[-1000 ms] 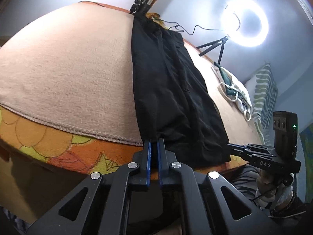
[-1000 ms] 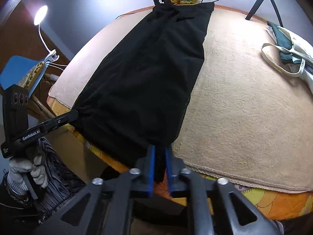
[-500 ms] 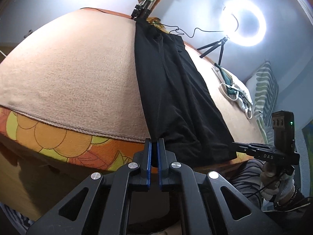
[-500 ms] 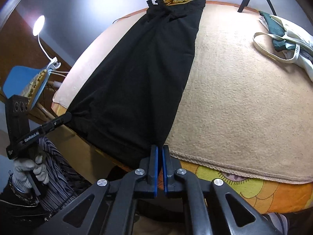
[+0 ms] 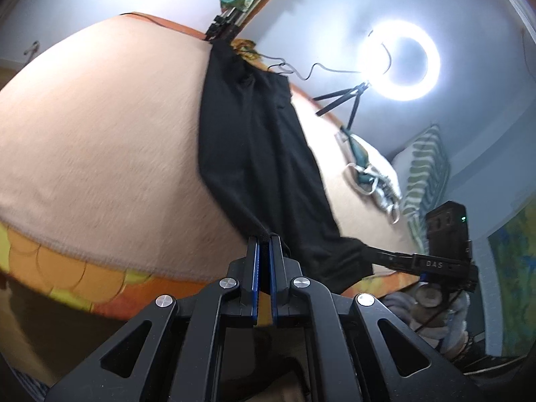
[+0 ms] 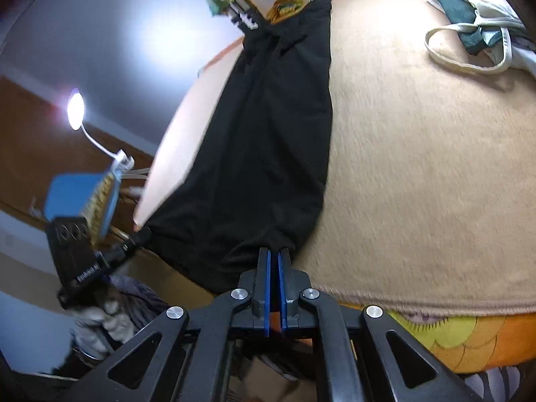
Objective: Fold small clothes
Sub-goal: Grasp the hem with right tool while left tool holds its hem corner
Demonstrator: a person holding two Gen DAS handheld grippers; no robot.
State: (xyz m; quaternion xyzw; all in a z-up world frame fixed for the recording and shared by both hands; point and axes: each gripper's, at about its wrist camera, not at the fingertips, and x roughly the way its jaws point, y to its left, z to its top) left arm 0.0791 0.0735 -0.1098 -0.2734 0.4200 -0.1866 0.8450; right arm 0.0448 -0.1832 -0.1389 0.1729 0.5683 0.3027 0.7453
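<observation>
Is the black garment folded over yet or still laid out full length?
Still laid out full length. The black garment runs flat along the beige blanket to the far edge; only its near hem is lifted, pinched in both tongs.

A lit ring light (image 5: 400, 62) on a small tripod stands at the far edge of a bed covered by a beige blanket (image 5: 100, 140). Pale blue walls (image 5: 475, 107). A clip lamp (image 6: 76, 109) glows beside a blue chair (image 6: 78, 197).

Black tool (image 5: 263, 239) with blue-edged fingers (image 5: 255, 261), silver screws.
</observation>
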